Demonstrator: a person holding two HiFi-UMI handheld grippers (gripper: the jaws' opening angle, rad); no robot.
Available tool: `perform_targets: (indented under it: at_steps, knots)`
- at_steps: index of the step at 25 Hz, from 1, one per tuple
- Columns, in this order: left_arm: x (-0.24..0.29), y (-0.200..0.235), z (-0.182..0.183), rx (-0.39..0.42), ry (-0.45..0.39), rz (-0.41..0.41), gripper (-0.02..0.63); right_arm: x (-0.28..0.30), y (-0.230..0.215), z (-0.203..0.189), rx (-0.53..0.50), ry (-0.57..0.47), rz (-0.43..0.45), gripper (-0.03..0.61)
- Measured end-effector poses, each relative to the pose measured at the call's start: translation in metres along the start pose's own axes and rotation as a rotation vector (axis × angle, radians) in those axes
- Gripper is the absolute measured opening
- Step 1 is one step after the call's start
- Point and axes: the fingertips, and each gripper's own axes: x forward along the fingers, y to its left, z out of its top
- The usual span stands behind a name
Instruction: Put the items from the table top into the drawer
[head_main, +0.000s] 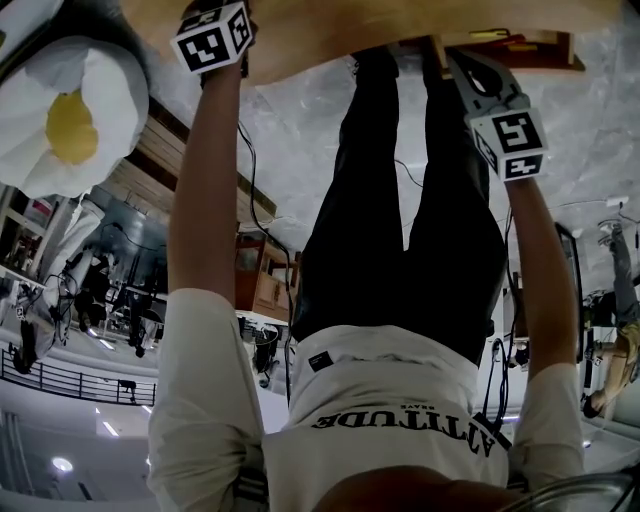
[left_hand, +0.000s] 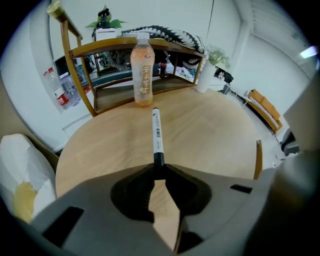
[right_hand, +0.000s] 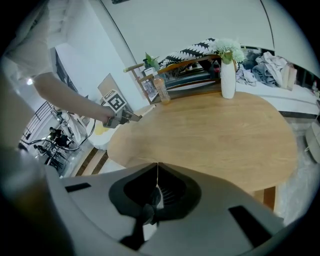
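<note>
Two pairs of tongs were in use, one in each of the person's hands. The left tongs (left_hand: 159, 167) were clamped on the black cap end of a slim white marker pen (left_hand: 157, 131) with dark print along its barrel. The jaws met on the cap only at their very tips, with a wedge-shaped gap behind them. The rest of the marker pen stuck straight out ahead of those tips, over the round pale wooden table (left_hand: 215, 135). Whether its far end touched the wood could not be told.

Beyond that far end and slightly left of the tongs' line, a clear plastic bottle of peach-coloured drink (left_hand: 142, 70) stood upright on the table. It was just in front of a curved wooden shelf rack (left_hand: 82, 50). Off the table, to the left of the left tongs, lay a white cushion with a yellow centre (left_hand: 22, 170).

The right tongs (right_hand: 157, 165) had their jaws pressed together with nothing between them. They pointed down at the near rim of the same table. Ahead of them and to the right, a tall white vase of pale flowers (right_hand: 228, 75) stood upright at the far side, with the bottle to its left. The left tongs and their pen were well off to the left of the right tongs, at the table's rim.

In the head view, a shallow wooden drawer (head_main: 540, 62) showed under the table edge just beyond the right tongs' tips. Its contents were too blurred to name.
</note>
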Motion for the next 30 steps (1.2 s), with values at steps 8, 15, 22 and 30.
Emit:
perform_targets:
  at_steps: [8, 15, 22, 30]
  knots:
    - [-0.011, -0.065, -0.009, 0.074, -0.002, -0.052, 0.080, -0.024, -0.006, -0.023, 0.013, 0.003, 0.003, 0.020]
    - [-0.020, -0.137, -0.006, 0.169, -0.016, -0.118, 0.080, -0.046, -0.021, -0.045, 0.040, -0.003, -0.025, 0.020]
    - [-0.021, -0.204, -0.002, 0.208, -0.026, -0.182, 0.080, -0.064, -0.045, -0.059, 0.056, -0.016, -0.042, 0.020]
    - [-0.016, -0.269, 0.000, 0.221, -0.022, -0.247, 0.080, -0.083, -0.077, -0.065, 0.071, -0.034, -0.066, 0.020]
